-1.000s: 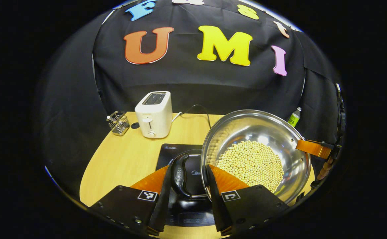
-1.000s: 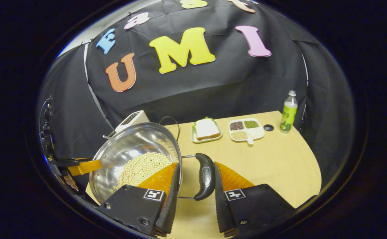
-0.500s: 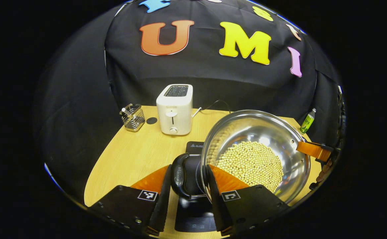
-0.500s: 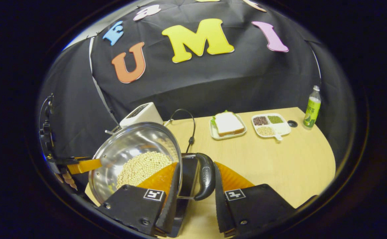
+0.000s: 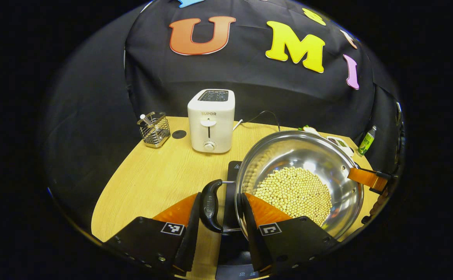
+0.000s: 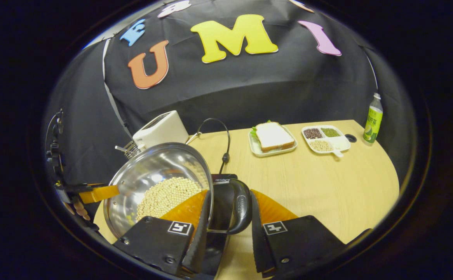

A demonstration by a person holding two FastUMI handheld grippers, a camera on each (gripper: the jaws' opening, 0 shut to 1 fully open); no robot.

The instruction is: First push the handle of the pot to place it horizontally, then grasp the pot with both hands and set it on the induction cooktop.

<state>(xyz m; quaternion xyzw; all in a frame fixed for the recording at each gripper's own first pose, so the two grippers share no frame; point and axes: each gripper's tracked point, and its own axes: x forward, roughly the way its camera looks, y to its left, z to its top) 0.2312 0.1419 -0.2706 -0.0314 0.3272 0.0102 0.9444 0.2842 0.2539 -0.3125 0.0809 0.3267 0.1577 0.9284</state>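
I hold a steel pot (image 5: 327, 163) of pale beans in the air by its two black loop handles. The left gripper (image 5: 220, 198) is shut on the left handle (image 5: 210, 206), one finger outside the loop and one against the pot's wall. In the right gripper view the right gripper (image 6: 230, 194) is shut the same way on the other handle (image 6: 242, 208) of the pot (image 6: 148, 175). The black induction cooktop (image 5: 234, 169) lies under the pot and shows beneath the right handle as well, cooktop (image 6: 220, 202). Across the pot, each view shows the other gripper's finger (image 5: 366, 177), (image 6: 98, 193).
A white toaster (image 5: 211, 120) and a wire utensil holder (image 5: 154, 128) stand at the back left of the wooden table (image 5: 152, 182). A sandwich plate (image 6: 273, 138), a divided tray of grains (image 6: 325, 138) and a green bottle (image 6: 372, 118) sit at the back right. A black cable (image 6: 224, 155) runs to the cooktop.
Both grippers carried the pot leftward and toward the back of the table. The cooktop now lies under the pot and the right handle, where bare table showed a second ago.
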